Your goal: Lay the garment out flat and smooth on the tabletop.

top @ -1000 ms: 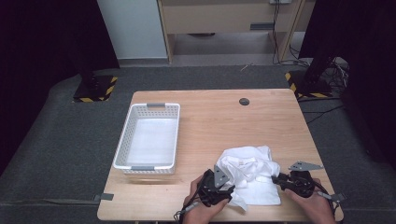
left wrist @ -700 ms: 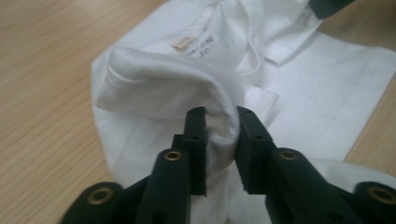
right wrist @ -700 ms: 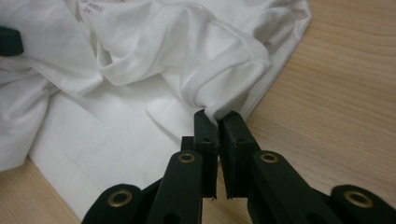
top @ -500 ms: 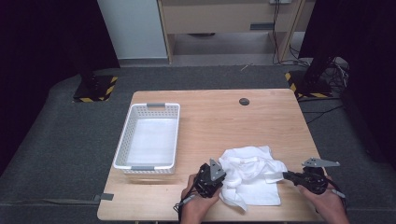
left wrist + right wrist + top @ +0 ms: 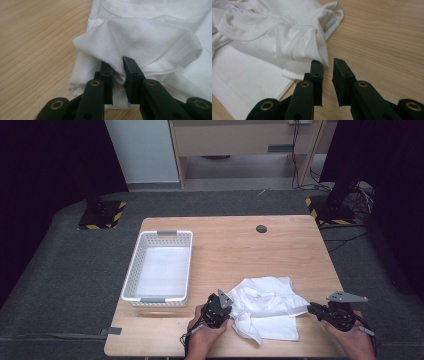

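Pinching a fold of the white shirt (image 5: 150,37), the left gripper (image 5: 117,70) stays clamped; the right gripper (image 5: 327,66), jaws slightly apart and just reopened, sits at the shirt's edge.

Black grippers (image 5: 216,309) with brass-ringed pivots, grey triangular top plates, trailing apparently dark cables.

Even overhead light is falling on the wooden table (image 5: 250,250), leaving only faint shadows, while the room's far corners are sinking into black. In both gripper views the near black jaws are blurring softly, and the white shirt (image 5: 150,37) is glaring slightly without losing its folds.
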